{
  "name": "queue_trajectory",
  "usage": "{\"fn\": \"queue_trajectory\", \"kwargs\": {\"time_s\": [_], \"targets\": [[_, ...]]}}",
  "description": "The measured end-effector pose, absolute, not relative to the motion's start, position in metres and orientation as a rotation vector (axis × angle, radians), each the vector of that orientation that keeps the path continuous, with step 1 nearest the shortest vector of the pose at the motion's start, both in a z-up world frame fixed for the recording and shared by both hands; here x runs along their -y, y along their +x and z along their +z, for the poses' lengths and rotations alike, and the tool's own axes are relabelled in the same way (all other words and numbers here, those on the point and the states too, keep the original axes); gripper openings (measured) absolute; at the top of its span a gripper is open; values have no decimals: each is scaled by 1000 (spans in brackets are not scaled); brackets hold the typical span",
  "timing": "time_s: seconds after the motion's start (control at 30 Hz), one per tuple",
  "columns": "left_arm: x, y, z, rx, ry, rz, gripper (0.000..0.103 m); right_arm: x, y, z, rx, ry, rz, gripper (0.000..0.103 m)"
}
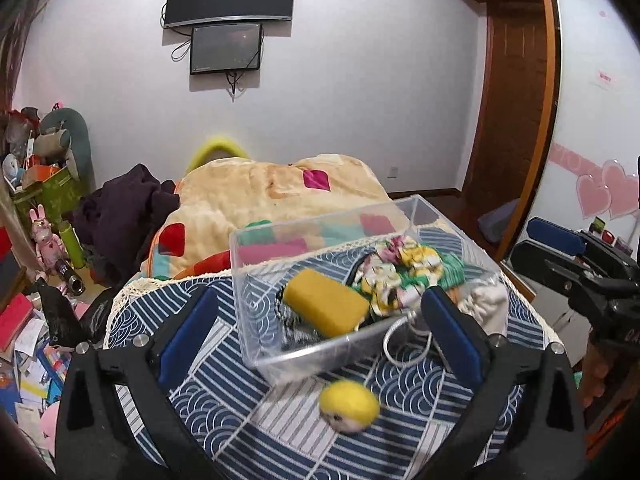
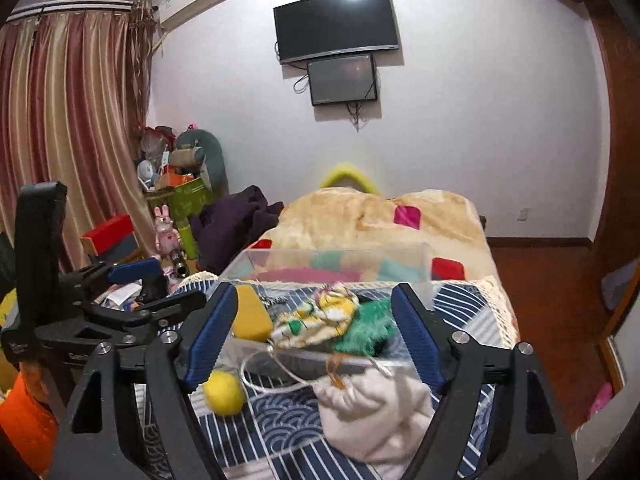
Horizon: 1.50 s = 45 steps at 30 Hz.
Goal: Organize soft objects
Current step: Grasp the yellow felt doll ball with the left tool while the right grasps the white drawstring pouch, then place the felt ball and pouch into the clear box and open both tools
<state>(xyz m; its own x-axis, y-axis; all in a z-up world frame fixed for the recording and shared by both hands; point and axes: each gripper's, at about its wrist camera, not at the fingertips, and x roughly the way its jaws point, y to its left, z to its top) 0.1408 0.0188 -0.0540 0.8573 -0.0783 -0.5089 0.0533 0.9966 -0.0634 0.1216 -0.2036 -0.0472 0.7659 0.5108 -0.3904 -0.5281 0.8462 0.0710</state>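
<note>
Left gripper (image 1: 320,340): jaws were spread wide with nothing between them, hanging over the near-left corner of the clear bin (image 1: 280,356). Left blue pad (image 1: 188,336) sat over bare cloth left of the bin, so plenty of room on that side.

Yellow sponge (image 1: 326,308): lay in the bin's left half, tilted, just inside the near wall.

Yellow ball toy (image 1: 349,407): sat outside the bin on the blue patterned cloth (image 1: 224,408), just in front of the near wall and apart from it.

Floral fabric bundle (image 1: 394,276): bunched in the middle of the bin, touching the green fuzzy piece (image 2: 362,330) on its right.

White drawstring pouch (image 2: 372,416): sat on the cloth in front of the bin's near-right edge, its cord (image 2: 280,376) looping along that wall. Can't tell if the pouch touched the wall.

Right gripper (image 2: 314,340): also wide open and gripping nothing, fingers either side of the bin's near wall area, pouch right below.

Blanket (image 1: 256,196): piled up behind the bin's far wall, close against it.

Cloth edge: lace trim (image 2: 496,312) ran right of the bin, floor beyond.
</note>
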Motion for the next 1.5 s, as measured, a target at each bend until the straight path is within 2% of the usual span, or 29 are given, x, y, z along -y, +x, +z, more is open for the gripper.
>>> {"fn": "queue_trajectory", "kwargs": {"time_s": [0.4,0.8,0.83,0.9,0.97,1.1,1.17,1.37,1.5], "targets": [[-14,129,-111,-724,-64,-117,103,220,125,-92,-555,-60,482,81],[-4,154,-151,-847,-132,-137,100,217,164,-138,-737,-23,452,80],[-3,155,-153,-845,-128,-137,97,218,163,-140,-741,-16,457,76],[1,157,-155,-854,-122,-153,81,218,162,-140,-740,-14,466,69],[4,158,-158,-866,-126,-170,75,217,160,-139,-740,-18,476,58],[9,156,-161,-876,-136,-187,54,217,158,-140,-757,2,530,40],[11,151,-161,-873,-140,-190,46,216,158,-141,-770,12,562,28],[14,127,-146,-835,-144,-201,44,216,149,-138,-738,30,558,16],[8,113,-125,-776,-151,-196,44,212,136,-128,-698,44,586,14]]}}
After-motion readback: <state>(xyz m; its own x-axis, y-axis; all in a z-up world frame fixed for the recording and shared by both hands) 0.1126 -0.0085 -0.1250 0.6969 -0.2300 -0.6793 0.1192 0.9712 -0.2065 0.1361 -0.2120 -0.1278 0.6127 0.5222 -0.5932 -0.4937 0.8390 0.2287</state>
